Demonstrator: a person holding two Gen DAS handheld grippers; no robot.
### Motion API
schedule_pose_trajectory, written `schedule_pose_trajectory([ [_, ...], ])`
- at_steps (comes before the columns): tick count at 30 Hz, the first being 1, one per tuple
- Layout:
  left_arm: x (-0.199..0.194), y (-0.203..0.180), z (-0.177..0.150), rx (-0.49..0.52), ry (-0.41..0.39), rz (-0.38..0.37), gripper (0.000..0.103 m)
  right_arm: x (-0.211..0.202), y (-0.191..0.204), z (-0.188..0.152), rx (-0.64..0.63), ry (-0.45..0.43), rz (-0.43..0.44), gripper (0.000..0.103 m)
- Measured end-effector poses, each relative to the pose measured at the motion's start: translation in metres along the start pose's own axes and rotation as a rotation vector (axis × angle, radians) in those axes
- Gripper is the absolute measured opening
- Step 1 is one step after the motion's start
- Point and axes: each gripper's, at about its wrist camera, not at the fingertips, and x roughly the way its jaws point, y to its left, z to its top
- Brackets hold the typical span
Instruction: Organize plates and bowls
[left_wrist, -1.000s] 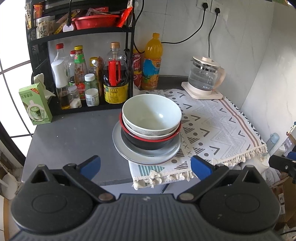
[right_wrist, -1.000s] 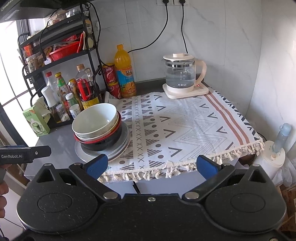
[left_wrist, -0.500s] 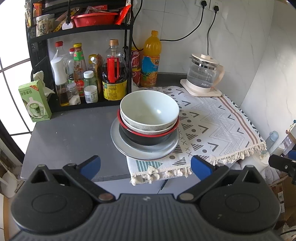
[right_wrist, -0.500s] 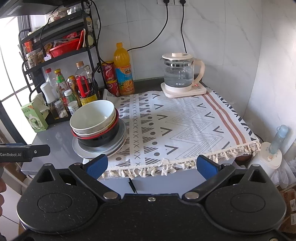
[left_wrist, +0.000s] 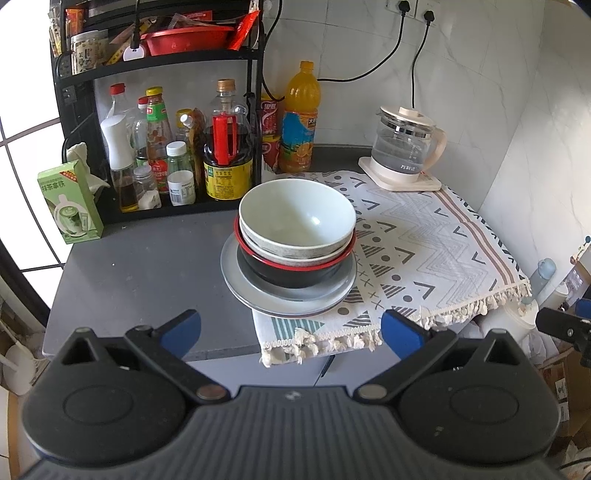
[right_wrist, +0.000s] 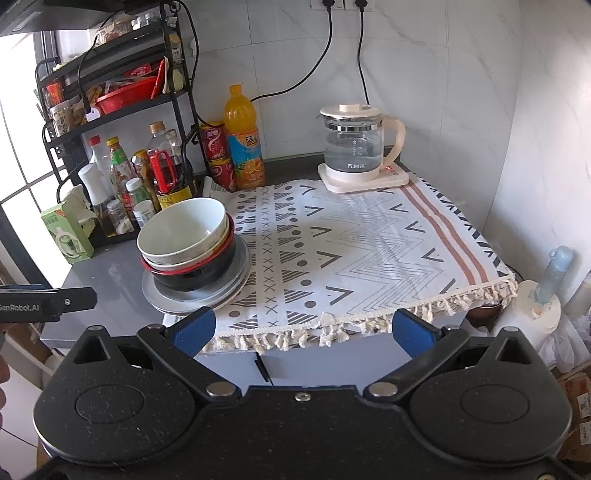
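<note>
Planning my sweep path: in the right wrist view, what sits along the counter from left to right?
green carton → sauce bottles → stacked bowls on plates → orange drink bottle → glass kettle

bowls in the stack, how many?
3, nested on the grey plate: pale green bowl on top, speckled grey bowl under it, black bowl with red rim at the bottom. More could be hidden inside.
</note>
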Motion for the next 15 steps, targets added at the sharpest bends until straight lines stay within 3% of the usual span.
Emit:
schedule_pose_trajectory([
  [15, 0.0031, -0.0013, -0.0006, 0.013, 0.002, -0.006, 0.103, 0.0016, 0.0022, -0.0008, -0.004, 0.009, -0.006, 0.103],
])
